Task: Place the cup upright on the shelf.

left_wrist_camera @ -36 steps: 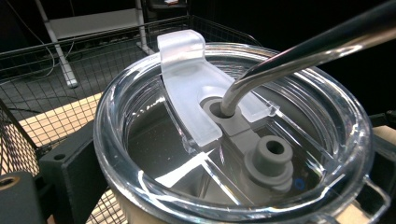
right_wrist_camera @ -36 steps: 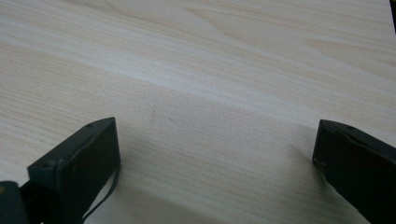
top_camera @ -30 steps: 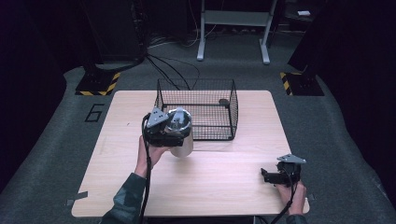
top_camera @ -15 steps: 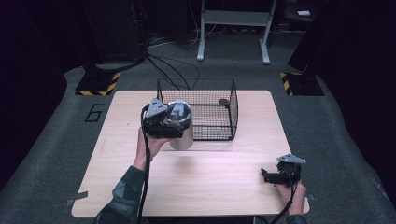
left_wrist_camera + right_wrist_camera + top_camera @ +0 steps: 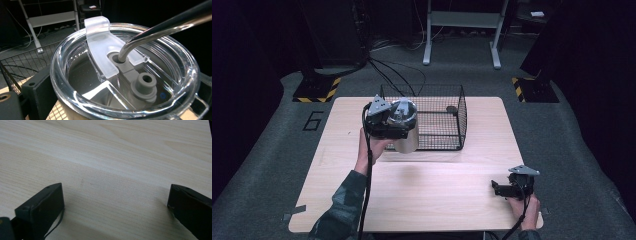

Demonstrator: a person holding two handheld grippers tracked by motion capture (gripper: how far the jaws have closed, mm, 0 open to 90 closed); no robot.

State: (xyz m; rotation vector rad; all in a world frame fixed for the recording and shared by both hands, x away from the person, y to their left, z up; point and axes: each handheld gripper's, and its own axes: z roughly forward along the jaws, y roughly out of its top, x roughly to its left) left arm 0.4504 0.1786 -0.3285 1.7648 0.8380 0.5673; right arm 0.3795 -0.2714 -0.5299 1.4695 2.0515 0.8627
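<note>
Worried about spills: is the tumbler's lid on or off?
On. The clear lid sits across the tumbler rim, a metal straw through its hole.

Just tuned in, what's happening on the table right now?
The person's left tongs hold a tumbler with a clear lid and a metal straw, gripping it just under the lid. It is held upright at the front left corner of the wire basket; whether it rests on the table is hard to tell. The right tongs sit open and empty, low over the table's near right corner.
</note>
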